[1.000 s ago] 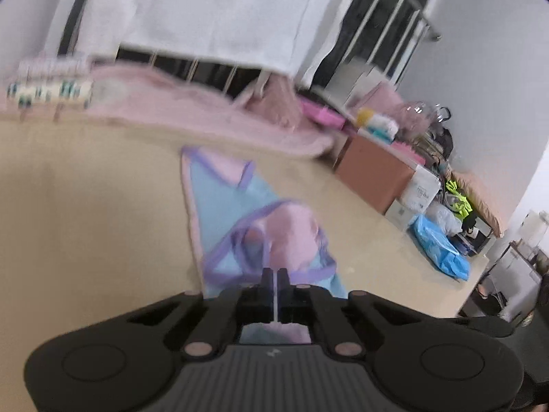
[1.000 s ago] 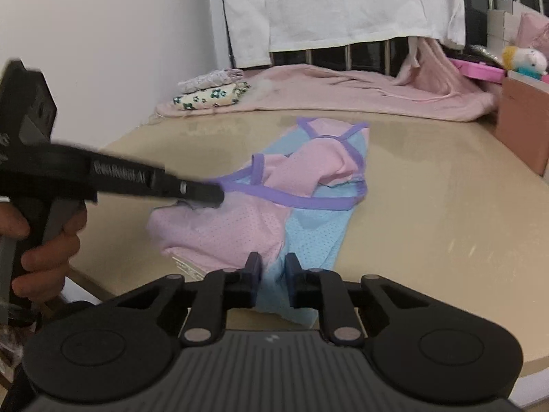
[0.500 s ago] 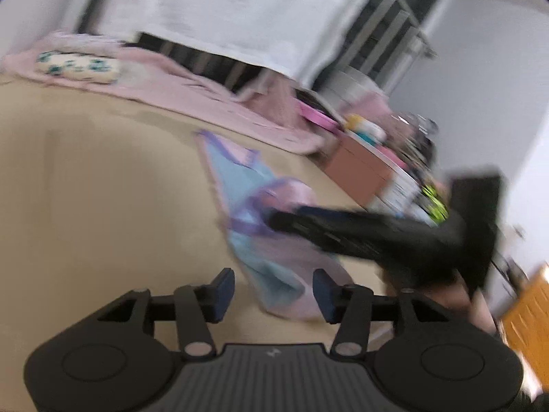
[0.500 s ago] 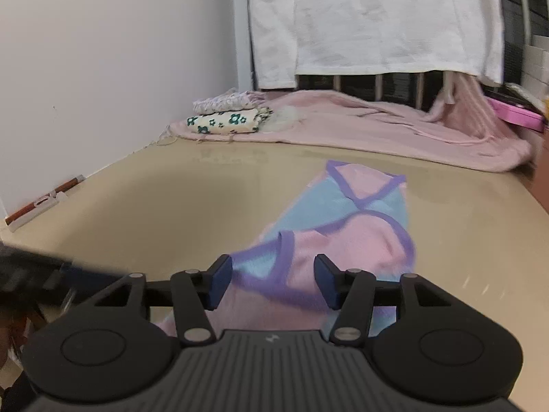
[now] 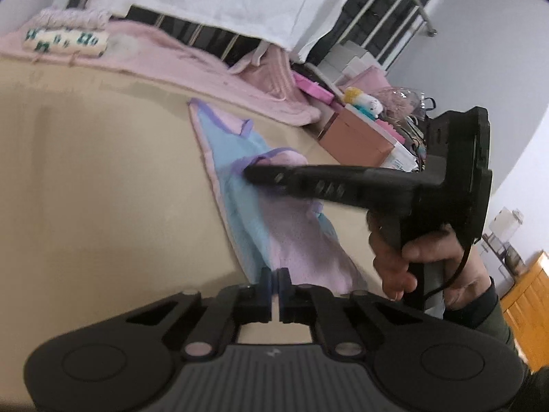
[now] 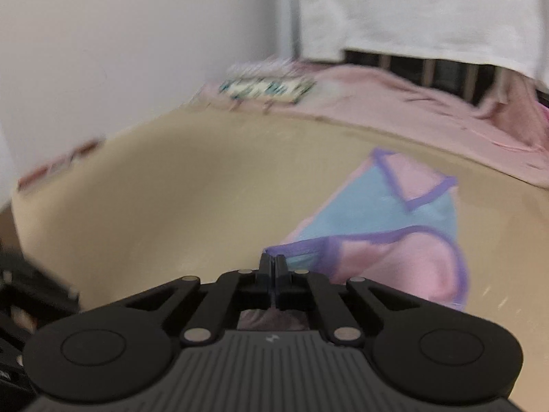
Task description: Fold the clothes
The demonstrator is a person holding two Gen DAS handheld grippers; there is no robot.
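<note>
Toward the table's (image 5: 85, 189) near edge lies the pink-and-blue garment (image 5: 274, 226), partly folded; the left tool (image 5: 273, 279) is pinched on its near hem; the right tool (image 6: 272, 265) is clamped on its purple-trimmed edge, lifting it slightly.

garment (image 5: 247, 185): pink, light blue, purple trim | table (image 5: 103, 189): beige | folded cloth (image 5: 65, 38): cream, green flowers

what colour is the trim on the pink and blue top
Purple trim edges the top, clearest in the right wrist view.
</note>
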